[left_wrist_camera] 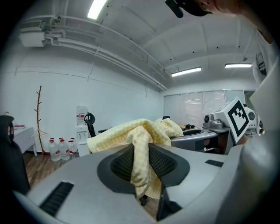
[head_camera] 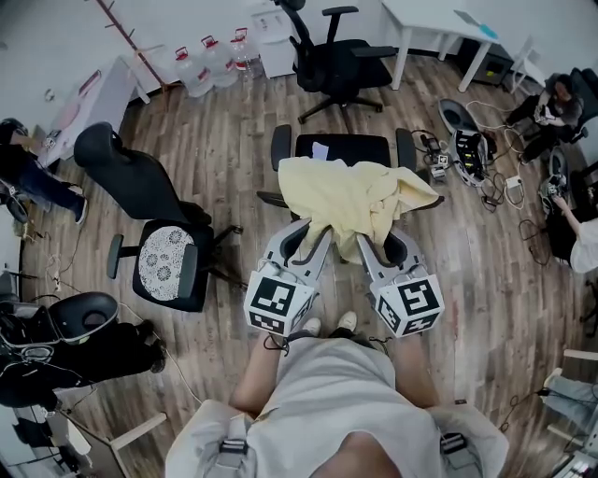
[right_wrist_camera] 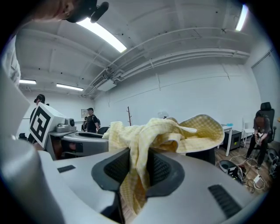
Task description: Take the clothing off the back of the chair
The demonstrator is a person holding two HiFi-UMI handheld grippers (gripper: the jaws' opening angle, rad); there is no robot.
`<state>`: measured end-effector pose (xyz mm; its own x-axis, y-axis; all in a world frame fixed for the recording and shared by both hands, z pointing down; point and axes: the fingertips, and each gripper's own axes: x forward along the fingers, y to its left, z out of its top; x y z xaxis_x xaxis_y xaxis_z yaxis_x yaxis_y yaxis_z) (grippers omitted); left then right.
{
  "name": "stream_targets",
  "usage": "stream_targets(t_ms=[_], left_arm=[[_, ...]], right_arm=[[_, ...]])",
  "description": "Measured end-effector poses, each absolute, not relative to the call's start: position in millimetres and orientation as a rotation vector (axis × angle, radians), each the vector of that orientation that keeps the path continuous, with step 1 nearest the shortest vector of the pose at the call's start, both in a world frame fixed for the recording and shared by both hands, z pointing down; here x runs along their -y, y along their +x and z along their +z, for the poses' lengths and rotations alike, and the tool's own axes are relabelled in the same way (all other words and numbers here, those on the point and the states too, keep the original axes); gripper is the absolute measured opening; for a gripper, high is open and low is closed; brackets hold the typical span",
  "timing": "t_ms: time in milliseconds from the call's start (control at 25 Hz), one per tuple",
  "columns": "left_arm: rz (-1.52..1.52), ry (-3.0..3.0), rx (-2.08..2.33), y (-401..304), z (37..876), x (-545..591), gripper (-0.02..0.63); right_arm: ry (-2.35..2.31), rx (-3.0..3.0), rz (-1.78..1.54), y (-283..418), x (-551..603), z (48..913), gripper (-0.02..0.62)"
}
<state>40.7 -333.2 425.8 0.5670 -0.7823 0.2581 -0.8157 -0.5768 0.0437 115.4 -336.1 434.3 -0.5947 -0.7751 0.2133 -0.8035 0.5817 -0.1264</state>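
Left tool (head_camera: pixel 313 239), right tool (head_camera: pixel 371 248) side by side, roughly level, both clamping yellow garment (head_camera: pixel 346 191) on chair (head_camera: pixel 366 149).

A wood-plank floor (head_camera: pixel 495 308) is spreading through the room, and a cluster of large water bottles (head_camera: pixel 213 63) is standing against the white wall (head_camera: pixel 56 37). Just right of the bottles a white water dispenser (left_wrist_camera: pixel 81 127) is standing, and to their left a bare, branch-shaped coat stand (left_wrist_camera: pixel 38 118) is rising. Farther right of the bottles a black office chair (head_camera: pixel 336 56) is sitting, and beyond it a white table (head_camera: pixel 439 28) is standing. Well in front of the bottles a black chair with a lace-patterned cushion (head_camera: pixel 166 263) is resting. Far to their right, cables and gear (head_camera: pixel 476 154) are lying on the floor. Overhead, ceiling strip lights (left_wrist_camera: pixel 186 71) are glowing.
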Motion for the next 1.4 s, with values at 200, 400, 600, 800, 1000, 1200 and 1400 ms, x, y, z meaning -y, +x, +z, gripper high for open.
stream_targets(t_ms=[200, 400, 600, 800, 1000, 1200, 1400], left_arm=[[0.318, 2.637, 1.353, 41.2, 425.9, 334.2, 0.087], [0.308, 2.631, 1.355, 42.4, 423.0, 332.5, 0.077], [0.304, 2.632, 1.355, 42.4, 421.0, 329.2, 0.071], [0.297, 2.636, 1.353, 44.0, 419.3, 324.0, 0.067], [0.288, 2.646, 1.345, 45.1, 422.8, 315.6, 0.064], [0.283, 2.65, 1.343, 43.5, 422.2, 307.1, 0.064], [0.275, 2.655, 1.344, 46.3, 419.3, 301.5, 0.063]], right_arm=[[1.311, 2.692, 0.305, 108.7, 333.7, 434.2, 0.066], [1.29, 2.698, 0.301, 109.7, 332.4, 431.5, 0.06], [1.275, 2.71, 0.292, 108.1, 329.3, 428.6, 0.058], [1.261, 2.725, 0.276, 108.1, 323.8, 425.4, 0.057], [1.252, 2.737, 0.261, 107.9, 315.7, 427.6, 0.057], [1.247, 2.745, 0.252, 105.5, 307.1, 425.8, 0.057], [1.242, 2.752, 0.243, 107.8, 301.8, 422.1, 0.055]])
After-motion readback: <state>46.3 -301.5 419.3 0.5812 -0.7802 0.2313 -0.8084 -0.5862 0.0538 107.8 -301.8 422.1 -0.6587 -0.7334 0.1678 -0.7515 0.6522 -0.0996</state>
